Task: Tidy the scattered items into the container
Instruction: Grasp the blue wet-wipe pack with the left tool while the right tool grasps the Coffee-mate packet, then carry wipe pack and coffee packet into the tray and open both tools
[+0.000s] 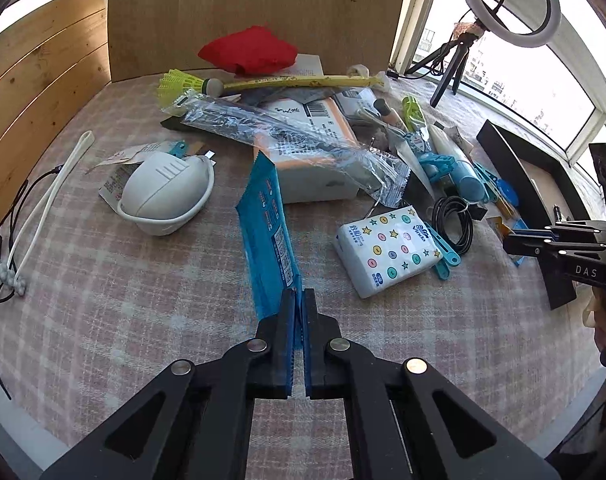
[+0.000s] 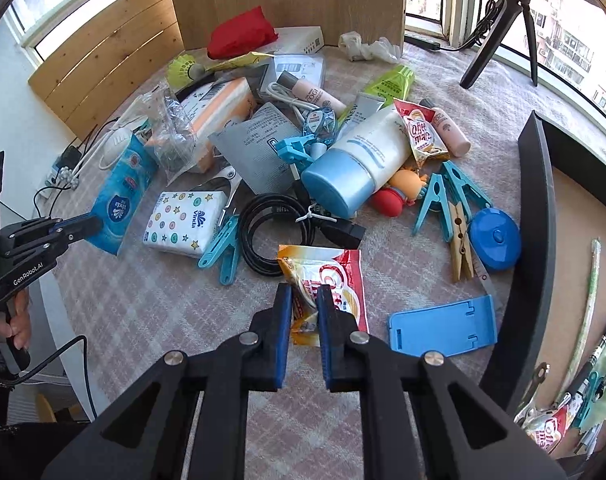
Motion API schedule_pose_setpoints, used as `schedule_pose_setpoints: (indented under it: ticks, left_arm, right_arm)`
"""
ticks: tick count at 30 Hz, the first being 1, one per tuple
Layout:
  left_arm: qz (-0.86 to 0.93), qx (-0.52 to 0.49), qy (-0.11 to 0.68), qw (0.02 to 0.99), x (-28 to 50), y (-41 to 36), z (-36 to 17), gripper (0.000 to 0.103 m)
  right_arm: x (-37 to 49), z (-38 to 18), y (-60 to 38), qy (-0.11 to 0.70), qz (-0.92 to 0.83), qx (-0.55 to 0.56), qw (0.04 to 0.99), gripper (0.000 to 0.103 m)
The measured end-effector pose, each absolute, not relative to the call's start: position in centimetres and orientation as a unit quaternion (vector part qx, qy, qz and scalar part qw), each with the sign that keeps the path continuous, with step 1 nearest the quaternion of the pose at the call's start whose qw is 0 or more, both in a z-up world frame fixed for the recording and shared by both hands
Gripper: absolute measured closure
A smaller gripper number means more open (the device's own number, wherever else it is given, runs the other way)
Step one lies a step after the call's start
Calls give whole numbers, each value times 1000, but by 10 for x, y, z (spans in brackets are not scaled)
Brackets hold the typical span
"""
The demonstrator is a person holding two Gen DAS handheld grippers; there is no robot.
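Checked tablecloth (image 2: 151,312) beneath: left gripper (image 1: 299,300) clamps blue tissue pack (image 1: 267,236) by its edge, right gripper (image 2: 305,300) pinches Coffee-mate sachet (image 2: 335,280); either thin grip may slip

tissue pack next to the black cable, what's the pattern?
White tissue pack with coloured dots and stars; clearest in the right wrist view.

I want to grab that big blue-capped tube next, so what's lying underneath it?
The blue-capped tube lies atop the pile: a small orange and red toy pokes out beneath its right side, and a black cable coil sits by its cap. Whatever lies directly under its body is covered.
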State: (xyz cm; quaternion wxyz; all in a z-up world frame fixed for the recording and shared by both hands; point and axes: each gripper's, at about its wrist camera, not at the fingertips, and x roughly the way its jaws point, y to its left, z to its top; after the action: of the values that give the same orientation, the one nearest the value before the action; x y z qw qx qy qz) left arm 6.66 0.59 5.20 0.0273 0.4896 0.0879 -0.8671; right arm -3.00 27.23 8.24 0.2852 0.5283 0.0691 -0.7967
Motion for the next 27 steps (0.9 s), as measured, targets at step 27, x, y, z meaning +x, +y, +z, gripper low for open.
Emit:
schedule_pose_setpoints:
  ticks: [27]
  left_arm:
    - [-902, 420, 51, -81, 37, 116, 137, 101]
  right_arm:
    - [-25, 165, 407, -44, -866, 453, 208, 90]
